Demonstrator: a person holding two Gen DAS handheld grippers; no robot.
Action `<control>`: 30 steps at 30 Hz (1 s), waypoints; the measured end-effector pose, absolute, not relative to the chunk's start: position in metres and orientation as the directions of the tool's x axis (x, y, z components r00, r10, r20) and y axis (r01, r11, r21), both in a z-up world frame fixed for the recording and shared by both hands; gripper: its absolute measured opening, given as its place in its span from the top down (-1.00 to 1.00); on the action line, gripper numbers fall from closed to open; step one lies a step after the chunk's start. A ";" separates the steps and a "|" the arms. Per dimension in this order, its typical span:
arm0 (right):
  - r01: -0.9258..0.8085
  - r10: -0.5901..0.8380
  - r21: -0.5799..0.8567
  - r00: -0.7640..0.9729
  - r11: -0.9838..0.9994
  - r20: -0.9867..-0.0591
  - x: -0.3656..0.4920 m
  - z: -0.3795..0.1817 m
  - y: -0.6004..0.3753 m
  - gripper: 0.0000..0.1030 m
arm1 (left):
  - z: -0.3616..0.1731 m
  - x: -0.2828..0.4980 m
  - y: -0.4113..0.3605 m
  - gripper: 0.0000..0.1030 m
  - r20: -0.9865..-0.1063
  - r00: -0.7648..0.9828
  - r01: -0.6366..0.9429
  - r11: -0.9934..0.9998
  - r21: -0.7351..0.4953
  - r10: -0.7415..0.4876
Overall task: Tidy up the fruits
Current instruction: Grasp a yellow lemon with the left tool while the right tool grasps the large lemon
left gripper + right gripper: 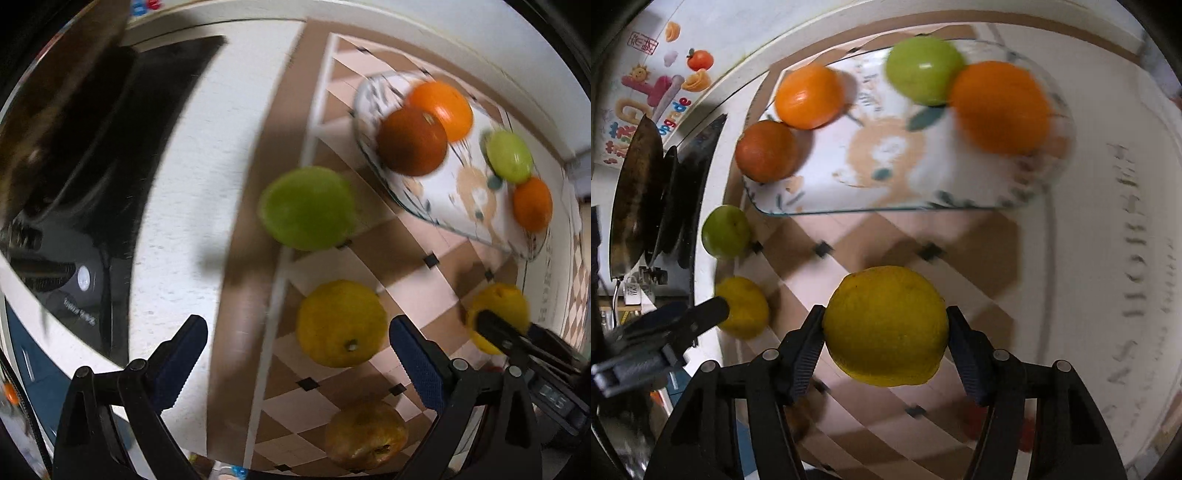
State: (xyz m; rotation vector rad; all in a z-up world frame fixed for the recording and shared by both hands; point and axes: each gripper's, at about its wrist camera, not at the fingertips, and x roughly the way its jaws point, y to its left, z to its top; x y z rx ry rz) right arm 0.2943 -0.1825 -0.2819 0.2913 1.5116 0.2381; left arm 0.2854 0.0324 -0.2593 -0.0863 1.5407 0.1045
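Right claw (885, 334) clamps a yellow lemon (885, 326); left claw (295, 360) gapes beside another lemon (340, 323).

Both wrist views look steeply down, sharing the plate (373, 96).

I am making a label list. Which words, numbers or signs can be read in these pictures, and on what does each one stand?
"HOM", then blurred letters: on the white mat border.
Coloured letters on the wall sticker: too blurred to read.
White print on the black appliance: too blurred to read.
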 end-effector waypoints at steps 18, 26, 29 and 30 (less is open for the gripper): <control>0.113 0.329 0.333 0.051 0.936 -0.943 0.266 -0.284 -0.213 -0.30 | -0.277 0.282 -0.017 -0.10 -0.998 0.006 0.081 0.995 0.057 0.057; 0.188 0.465 0.488 0.152 0.853 -0.872 0.294 -0.250 -0.239 -0.29 | -0.207 0.317 -0.046 -0.10 -0.989 0.090 0.077 0.991 -0.114 -0.120; 0.214 0.511 0.544 0.193 0.811 -0.838 0.314 -0.247 -0.246 -0.30 | -0.198 0.349 -0.052 -0.11 -0.983 0.080 0.067 0.985 -0.158 -0.163; 0.228 0.523 0.560 0.207 0.797 -0.827 0.322 -0.250 -0.248 -0.30 | -0.198 0.362 -0.056 -0.11 -0.982 0.071 0.064 0.983 -0.171 -0.175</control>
